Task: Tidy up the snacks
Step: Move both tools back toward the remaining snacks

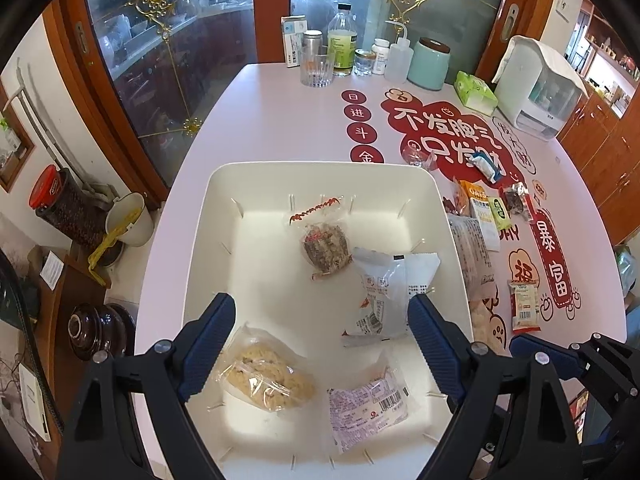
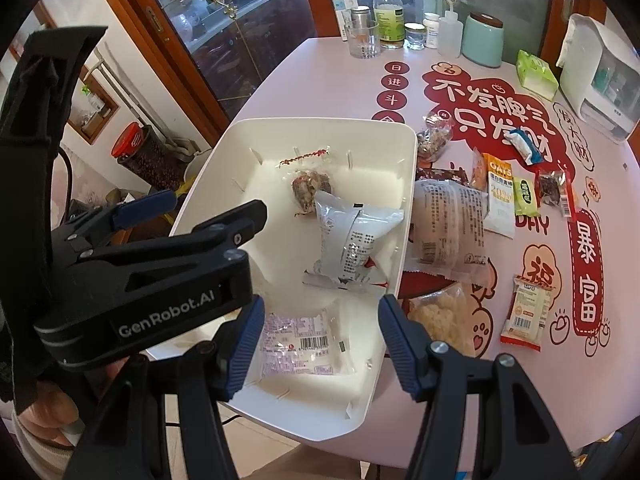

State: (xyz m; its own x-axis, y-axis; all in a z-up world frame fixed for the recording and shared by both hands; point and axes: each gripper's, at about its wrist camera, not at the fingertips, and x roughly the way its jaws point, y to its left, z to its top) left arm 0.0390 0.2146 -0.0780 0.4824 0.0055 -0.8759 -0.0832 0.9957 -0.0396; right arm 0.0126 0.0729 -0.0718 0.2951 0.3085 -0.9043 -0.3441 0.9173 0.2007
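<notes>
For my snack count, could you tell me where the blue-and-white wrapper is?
The blue-and-white wrapper lies on the table's red sticker, outside the tray, right of it.

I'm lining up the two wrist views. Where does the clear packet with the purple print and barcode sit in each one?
Left wrist view: the clear purple-printed barcode packet lies at the lower right of the white plastic bin, just below the open left gripper.
Right wrist view: the packet sits low at centre, between the open right gripper's fingers.
Shared landmark: the mint green canister at the table's far edge.
</notes>
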